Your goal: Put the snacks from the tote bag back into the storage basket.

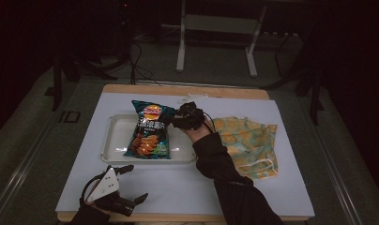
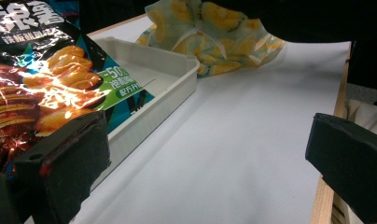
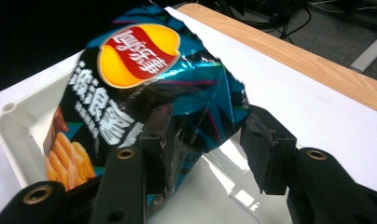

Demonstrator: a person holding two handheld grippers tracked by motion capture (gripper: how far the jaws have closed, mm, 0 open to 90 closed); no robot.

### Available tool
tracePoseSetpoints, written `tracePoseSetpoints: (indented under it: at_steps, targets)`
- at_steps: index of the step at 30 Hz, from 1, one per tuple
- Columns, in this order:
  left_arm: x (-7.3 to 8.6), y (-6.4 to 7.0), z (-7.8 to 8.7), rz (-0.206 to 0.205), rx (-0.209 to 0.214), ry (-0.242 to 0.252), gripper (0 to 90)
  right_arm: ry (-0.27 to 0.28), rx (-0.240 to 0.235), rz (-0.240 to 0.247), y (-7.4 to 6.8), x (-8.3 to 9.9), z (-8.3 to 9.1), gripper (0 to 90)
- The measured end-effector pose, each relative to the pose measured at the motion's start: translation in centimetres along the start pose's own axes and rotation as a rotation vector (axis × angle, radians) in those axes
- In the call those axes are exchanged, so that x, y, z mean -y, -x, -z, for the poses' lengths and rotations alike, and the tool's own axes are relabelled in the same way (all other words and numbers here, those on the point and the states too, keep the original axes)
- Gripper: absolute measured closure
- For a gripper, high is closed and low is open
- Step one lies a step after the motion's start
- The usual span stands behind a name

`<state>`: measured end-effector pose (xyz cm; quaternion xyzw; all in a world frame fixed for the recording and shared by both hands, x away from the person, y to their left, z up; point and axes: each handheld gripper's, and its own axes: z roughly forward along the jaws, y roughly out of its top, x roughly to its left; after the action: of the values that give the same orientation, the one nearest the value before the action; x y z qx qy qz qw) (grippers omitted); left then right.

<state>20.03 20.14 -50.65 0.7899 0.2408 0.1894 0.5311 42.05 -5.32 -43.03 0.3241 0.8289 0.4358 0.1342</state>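
Your left gripper [image 1: 131, 183] idles wide-fingered at the worktop's [image 1: 187, 187] near edge; your right gripper [image 3: 207, 140] stands part-open around the chip bag's [image 1: 150, 131] upper corner. The bag lies in the white tray [image 1: 113, 140]; light, crinkly, slippery, crushable; pinch its sealed edge.

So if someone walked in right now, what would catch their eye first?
Probably the shiny teal chip bag lying in the white tray at the middle of the table, with the right claw open around its upper right corner. Next, the yellow patterned cloth crumpled to the tray's right, and the left claw open near the table's front edge.
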Motion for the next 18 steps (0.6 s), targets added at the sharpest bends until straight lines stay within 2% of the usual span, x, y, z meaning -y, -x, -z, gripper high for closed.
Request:
tracePoseSetpoints:
  at_steps: [5, 11, 15, 18]
  targets:
    - [0.0, 0.0, 0.0, 0.0, -0.001, 0.002, 0.3, 0.021, 0.003, 0.002, 0.4, -0.3, 1.3, 47.0]
    - [0.0, 0.0, 0.0, 0.0, -0.003, 0.001, 0.3, 0.042, -0.036, -0.006, 1.0, -0.5, 3.1, 36.5]
    - [0.0, 0.0, 0.0, 0.002, -0.003, 0.001, 0.3, 0.044, -0.059, 0.002, 1.2, -0.6, 4.1, 26.7]
    - [0.0, 0.0, 0.0, 0.0, -0.003, -0.002, 0.3, 0.065, -0.064, -0.003, 1.6, -0.5, 4.8, 19.8]
